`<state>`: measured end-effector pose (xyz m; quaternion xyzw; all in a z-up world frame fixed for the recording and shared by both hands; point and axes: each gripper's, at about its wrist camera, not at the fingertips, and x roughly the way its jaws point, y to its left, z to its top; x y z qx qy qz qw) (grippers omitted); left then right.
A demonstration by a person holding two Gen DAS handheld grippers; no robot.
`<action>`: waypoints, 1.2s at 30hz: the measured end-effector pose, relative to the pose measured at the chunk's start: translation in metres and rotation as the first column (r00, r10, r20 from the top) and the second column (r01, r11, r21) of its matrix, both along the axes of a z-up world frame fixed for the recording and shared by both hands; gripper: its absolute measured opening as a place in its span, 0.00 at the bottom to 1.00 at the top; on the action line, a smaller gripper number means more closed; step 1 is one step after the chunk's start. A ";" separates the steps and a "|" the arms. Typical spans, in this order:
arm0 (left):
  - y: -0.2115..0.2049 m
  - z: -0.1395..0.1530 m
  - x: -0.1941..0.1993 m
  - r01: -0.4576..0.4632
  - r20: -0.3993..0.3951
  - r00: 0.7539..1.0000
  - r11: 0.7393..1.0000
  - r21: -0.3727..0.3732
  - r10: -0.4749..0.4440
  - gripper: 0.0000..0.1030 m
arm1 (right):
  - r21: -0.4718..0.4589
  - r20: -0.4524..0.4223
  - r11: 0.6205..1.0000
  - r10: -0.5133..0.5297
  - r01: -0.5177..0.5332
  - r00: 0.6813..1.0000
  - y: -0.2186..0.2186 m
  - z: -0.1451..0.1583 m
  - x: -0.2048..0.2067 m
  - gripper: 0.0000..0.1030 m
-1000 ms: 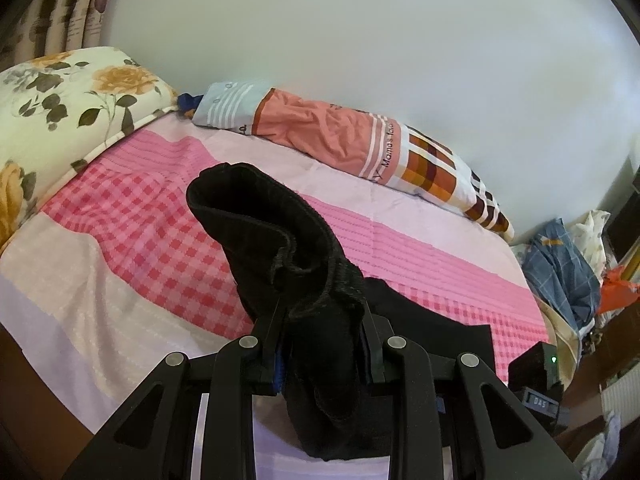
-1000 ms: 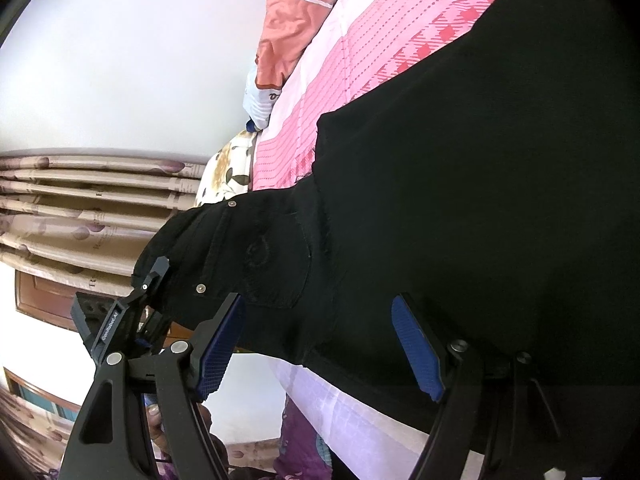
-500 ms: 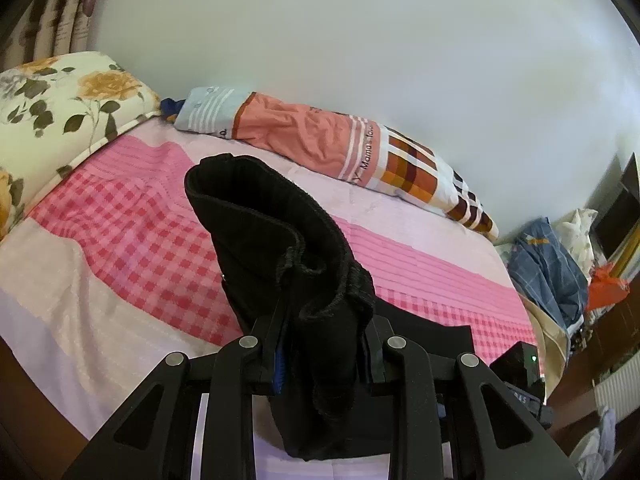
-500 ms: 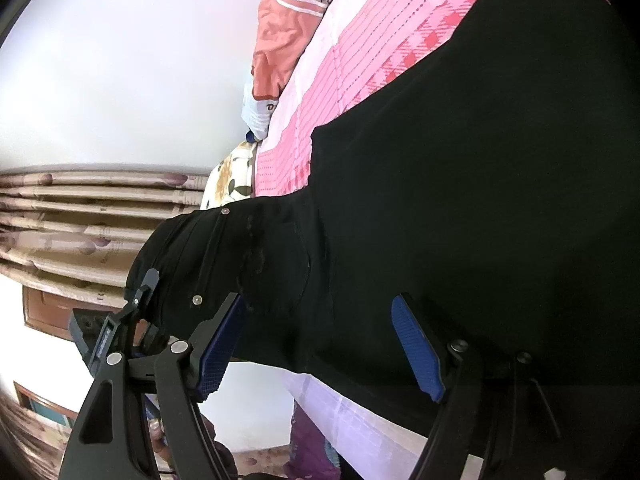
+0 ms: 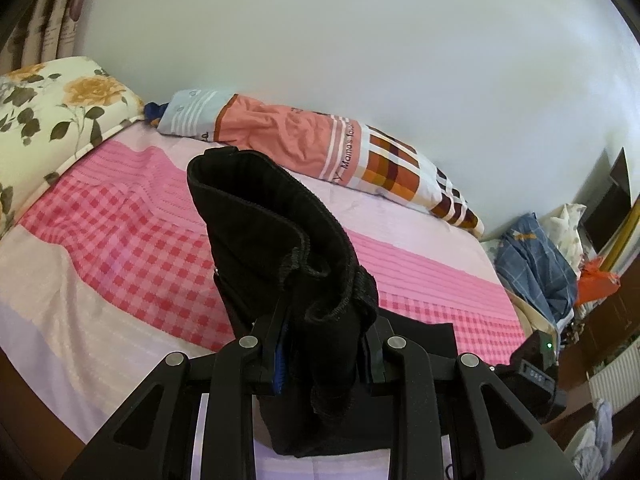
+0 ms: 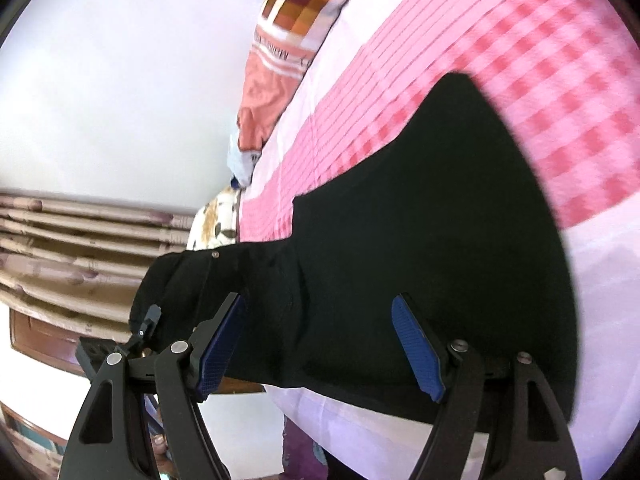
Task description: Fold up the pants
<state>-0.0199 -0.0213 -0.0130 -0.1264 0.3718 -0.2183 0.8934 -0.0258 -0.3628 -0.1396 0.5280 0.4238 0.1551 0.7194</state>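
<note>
Black pants [image 5: 276,232] lie on a pink checked bed sheet [image 5: 120,248]. My left gripper [image 5: 324,344] is shut on the bunched waistband end, lifted off the bed so the cloth stands up ahead of the jaws. In the right wrist view the pants [image 6: 420,240] spread flat across the sheet [image 6: 560,92], with the raised end [image 6: 180,280] at the left, where the other gripper [image 6: 140,332] holds it. My right gripper [image 6: 320,344] is open above the cloth, its blue pads [image 6: 416,348] wide apart and touching nothing.
A floral pillow [image 5: 48,96] sits at the left. A long orange and plaid bolster [image 5: 320,152] lies along the wall. Clothes are heaped at the bed's right end [image 5: 536,264]. Curtains [image 6: 80,240] hang behind the head of the bed.
The right gripper has drawn back across the pants, so more pink sheet shows beyond the black cloth. The left gripper keeps its hold and has shifted slightly with the raised waistband.
</note>
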 end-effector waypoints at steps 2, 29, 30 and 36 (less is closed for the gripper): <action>-0.006 0.002 -0.002 0.014 0.004 1.000 1.000 0.000 -0.014 0.27 | -0.004 -0.003 1.000 -0.026 0.026 1.000 -0.012 -0.001 -0.009 0.71; -0.128 0.000 -0.024 0.319 -0.006 0.948 0.947 0.039 -0.319 0.27 | 0.242 -0.030 0.949 -0.201 0.202 0.979 -0.087 -0.025 -0.033 0.74; -0.134 -0.002 -0.024 0.333 -0.015 0.943 0.942 0.035 -0.333 0.27 | 0.246 -0.028 0.950 -0.189 0.190 0.982 -0.087 -0.025 -0.030 0.74; -0.167 -0.010 -0.028 0.400 -0.034 0.916 0.916 0.035 -0.399 0.27 | 0.281 -0.024 0.949 -0.140 0.141 0.990 -0.087 -0.030 -0.020 0.80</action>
